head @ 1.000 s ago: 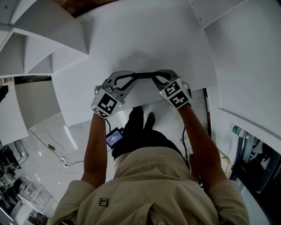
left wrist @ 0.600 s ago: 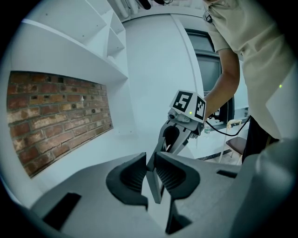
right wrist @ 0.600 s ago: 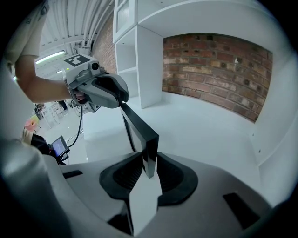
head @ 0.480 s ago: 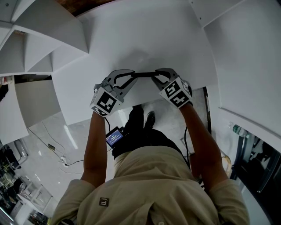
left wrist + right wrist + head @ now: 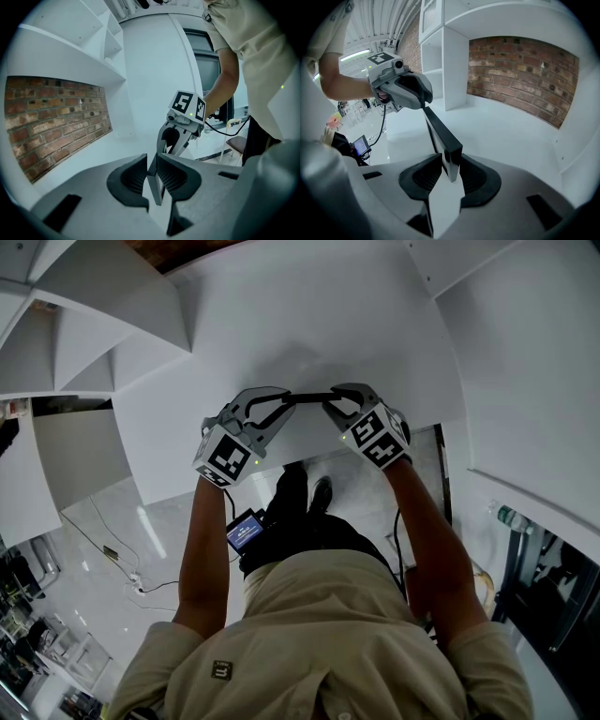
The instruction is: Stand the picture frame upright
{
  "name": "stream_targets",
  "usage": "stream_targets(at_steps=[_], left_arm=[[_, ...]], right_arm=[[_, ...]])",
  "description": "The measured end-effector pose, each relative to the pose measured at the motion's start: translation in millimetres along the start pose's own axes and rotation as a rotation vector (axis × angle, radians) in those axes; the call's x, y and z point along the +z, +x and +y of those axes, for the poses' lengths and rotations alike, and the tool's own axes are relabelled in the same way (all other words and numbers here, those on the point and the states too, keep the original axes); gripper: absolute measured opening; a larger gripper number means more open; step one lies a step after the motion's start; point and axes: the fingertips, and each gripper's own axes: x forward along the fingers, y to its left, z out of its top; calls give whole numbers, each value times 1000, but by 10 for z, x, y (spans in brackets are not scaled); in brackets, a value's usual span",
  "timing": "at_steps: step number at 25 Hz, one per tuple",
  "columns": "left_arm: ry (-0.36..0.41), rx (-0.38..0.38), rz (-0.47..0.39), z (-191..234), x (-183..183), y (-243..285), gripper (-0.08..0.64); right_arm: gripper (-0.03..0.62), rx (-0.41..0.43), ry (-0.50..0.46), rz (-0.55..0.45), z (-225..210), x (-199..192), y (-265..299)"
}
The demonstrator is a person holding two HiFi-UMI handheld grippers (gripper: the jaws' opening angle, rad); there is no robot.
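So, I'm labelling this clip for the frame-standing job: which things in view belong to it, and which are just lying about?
Job: picture frame; left gripper, shut on it; right gripper, jaws just been opening, frame between them; white table under it.
Lying about: brick wall; white shelves; chair; small screen.

**White alcove, brick at the back**

Bare red-brick wall (image 5: 520, 70) at the rear of a white built-in; white counter (image 5: 309, 315) below it, white cubby shelves (image 5: 433, 61) to one side. Floor (image 5: 84, 587) pale and glossy (light streaks reflect in it). Brown-seat chair (image 5: 238, 143) out on the floor. Ceiling strip lights (image 5: 355, 55) lit, room bright.
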Motion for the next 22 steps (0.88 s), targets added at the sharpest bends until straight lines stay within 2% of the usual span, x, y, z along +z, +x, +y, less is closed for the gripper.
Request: stream_targets(at_steps=[8, 15, 22], left_arm=[[1, 24, -14, 19, 28, -130, 69], [2, 78, -29, -65, 280, -328, 69], [-33, 157, -34, -39, 233, -759, 69]], right_arm=[[146, -10, -15, -11, 14, 39, -48], [166, -50, -10, -37, 9, 48, -337], [169, -99, 18, -90, 115, 220, -457]])
